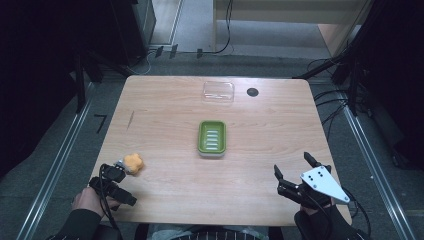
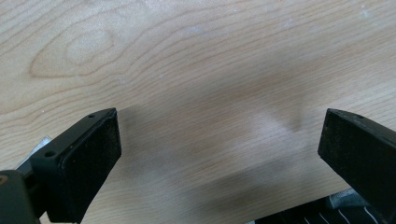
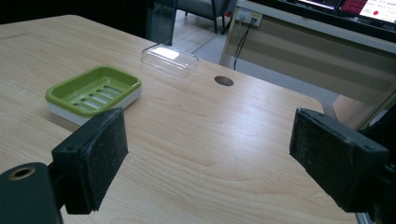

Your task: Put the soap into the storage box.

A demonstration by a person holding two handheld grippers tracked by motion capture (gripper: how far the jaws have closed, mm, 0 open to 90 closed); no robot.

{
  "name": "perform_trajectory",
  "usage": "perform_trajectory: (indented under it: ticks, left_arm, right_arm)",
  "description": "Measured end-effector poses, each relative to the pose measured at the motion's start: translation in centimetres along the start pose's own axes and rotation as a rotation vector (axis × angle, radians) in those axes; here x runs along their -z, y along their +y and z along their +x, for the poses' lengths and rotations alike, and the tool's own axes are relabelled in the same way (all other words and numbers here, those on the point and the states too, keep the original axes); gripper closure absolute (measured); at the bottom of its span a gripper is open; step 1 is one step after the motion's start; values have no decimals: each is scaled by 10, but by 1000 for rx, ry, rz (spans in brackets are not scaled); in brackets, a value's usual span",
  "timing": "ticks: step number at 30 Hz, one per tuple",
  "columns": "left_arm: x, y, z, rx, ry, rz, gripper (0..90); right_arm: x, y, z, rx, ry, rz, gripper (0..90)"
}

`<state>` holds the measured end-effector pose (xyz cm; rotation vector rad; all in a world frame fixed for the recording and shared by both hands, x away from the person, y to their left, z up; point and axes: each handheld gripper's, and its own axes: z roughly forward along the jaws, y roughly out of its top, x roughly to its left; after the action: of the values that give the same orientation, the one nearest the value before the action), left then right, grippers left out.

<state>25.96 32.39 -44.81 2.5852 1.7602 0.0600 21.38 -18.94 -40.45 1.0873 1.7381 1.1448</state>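
Currently the left claw (image 1: 122, 182) stands apart, empty, just beside the lumpy orange soap (image 1: 133, 162) at the desk (image 1: 165, 105) near-left corner. Centre the jaws on the soap before closing. Right claw (image 1: 295, 172) also apart. Green slotted soap dish (image 1: 212, 138) sits mid-desk.
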Motion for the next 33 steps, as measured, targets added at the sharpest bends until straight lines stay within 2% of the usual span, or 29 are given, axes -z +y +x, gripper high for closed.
perform_trajectory:
  ticks: [6, 17, 26, 33]
  left_arm:
    - [0, -2, 1, 6, -4, 6, 0]
    - [0, -2, 0, -20, -4, 10, 0]
    - [6, 4, 3, -27, -12, -50, 0]
    - [12, 14, 6, -49, -12, -95, 0]
  right_arm:
    - [-3, 1, 1, 8, 7, 0, 120]
    - [-4, 2, 3, 9, 13, 0, 120]
    - [-4, 2, 3, 12, 14, 1, 120]
    - [-4, 2, 3, 12, 12, 3, 120]
